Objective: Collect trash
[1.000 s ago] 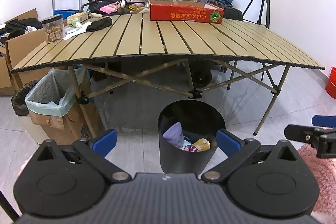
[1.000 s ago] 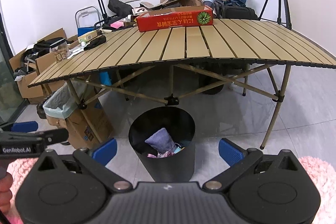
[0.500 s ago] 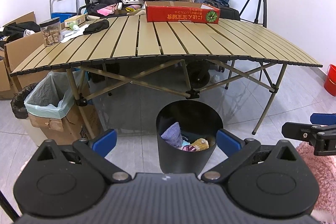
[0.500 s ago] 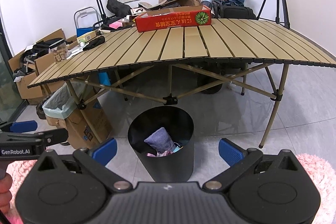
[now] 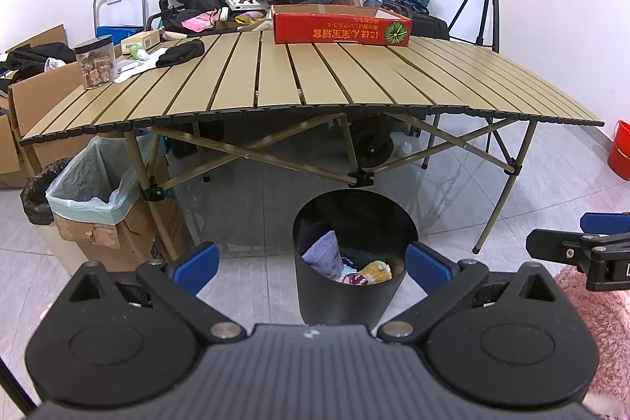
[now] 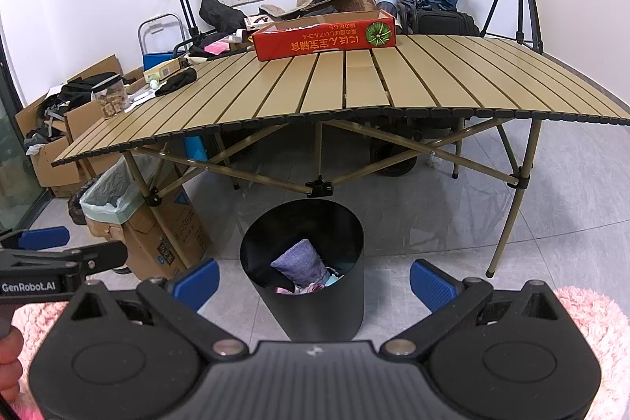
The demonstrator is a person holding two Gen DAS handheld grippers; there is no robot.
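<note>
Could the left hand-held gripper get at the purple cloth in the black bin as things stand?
Probably yes. The left hand-held gripper is open and empty, the black bin has no lid, and the purple cloth lies uncovered on top. Only the bin's rim sits between.

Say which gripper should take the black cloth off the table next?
Left, probably. The black cloth lies on the table's left end, nearer the left gripper. Both are open and empty; right gripper sits further right.
</note>
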